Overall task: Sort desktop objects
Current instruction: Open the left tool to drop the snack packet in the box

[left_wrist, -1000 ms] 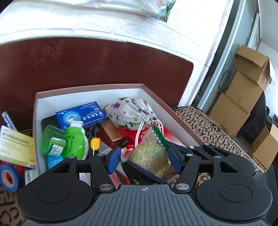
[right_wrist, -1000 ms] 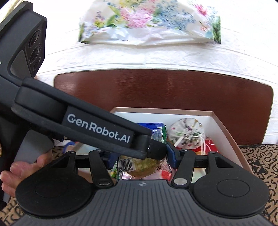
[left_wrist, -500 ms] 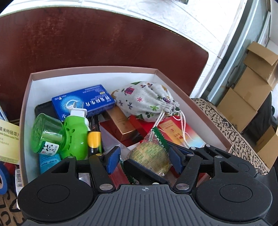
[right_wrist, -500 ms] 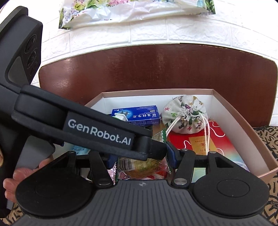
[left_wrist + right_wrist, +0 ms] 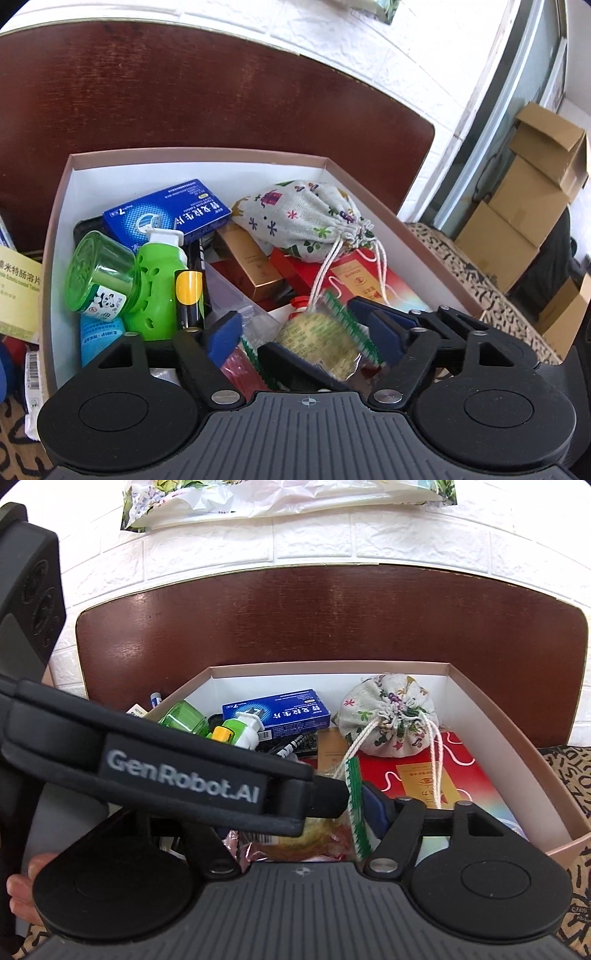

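Inside the pink-rimmed cardboard box [image 5: 373, 192], a blue medicine carton [image 5: 166, 214], a floral drawstring pouch [image 5: 306, 218], a green repellent bottle [image 5: 159, 288] and a red booklet [image 5: 362, 280] were seen packed together. A clear-wrapped snack packet [image 5: 317, 339] was positioned low over the near contents, between the jaws of both the left gripper [image 5: 295, 332] and the right gripper [image 5: 295, 830], which were opening, their pads drawn off the wrapper.

Ahead of you stands a dark wooden headboard [image 5: 221, 92] against a white brick-pattern wall [image 5: 369, 535]. To your right, cardboard boxes [image 5: 528, 199] are stacked beside a daylit glass door [image 5: 491, 122].
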Demonstrator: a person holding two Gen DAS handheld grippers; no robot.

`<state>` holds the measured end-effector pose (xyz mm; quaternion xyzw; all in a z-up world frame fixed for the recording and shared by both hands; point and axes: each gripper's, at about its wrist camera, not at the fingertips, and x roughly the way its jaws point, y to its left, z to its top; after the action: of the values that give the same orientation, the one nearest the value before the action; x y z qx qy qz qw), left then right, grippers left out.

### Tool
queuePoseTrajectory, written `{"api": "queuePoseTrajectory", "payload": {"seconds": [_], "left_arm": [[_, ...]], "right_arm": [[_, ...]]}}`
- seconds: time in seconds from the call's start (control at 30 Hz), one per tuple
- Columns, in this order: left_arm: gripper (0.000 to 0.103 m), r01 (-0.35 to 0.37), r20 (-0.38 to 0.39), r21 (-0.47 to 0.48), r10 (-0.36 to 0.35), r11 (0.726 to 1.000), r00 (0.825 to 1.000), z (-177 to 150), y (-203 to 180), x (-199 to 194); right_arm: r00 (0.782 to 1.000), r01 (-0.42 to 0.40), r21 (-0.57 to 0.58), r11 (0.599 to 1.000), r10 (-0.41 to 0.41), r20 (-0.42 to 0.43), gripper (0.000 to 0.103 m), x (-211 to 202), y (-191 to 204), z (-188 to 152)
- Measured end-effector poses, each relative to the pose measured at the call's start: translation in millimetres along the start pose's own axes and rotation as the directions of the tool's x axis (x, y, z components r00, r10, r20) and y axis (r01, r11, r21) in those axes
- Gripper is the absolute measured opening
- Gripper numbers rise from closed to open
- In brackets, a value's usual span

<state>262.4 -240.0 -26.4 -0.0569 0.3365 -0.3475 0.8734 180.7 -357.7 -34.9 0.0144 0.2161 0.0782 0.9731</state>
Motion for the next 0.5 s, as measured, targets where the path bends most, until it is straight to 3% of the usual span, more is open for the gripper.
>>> {"api": "queuePoseTrajectory", "payload": {"seconds": [0.17, 0.3, 0.5], "left_arm": [[0.103, -0.030, 0.046, -0.014, 0.030, 0.999, 0.998, -2.8, -3.5, -13.0], [0.103, -0.034, 0.071, -0.029, 0.036, 0.999, 0.997, -6.2, -4.4, -23.8], [0.103, -0.025, 0.084, -0.086, 0.032, 0.996, 0.996, -16.2, -8.8, -46.3]], "right_arm": [[1.000, 0.009, -0.002, 1.000, -0.009, 0.012, 0.090, -5.2, -0.5, 0.5], [0.999, 0.031, 0.015, 0.999, -0.031, 0.021, 0.101, -11.9, -1.0, 1.3], [0.998, 0.026, 0.001, 1.000, -0.026, 0.061, 0.103, -27.3, 5.4, 5.8]]}}
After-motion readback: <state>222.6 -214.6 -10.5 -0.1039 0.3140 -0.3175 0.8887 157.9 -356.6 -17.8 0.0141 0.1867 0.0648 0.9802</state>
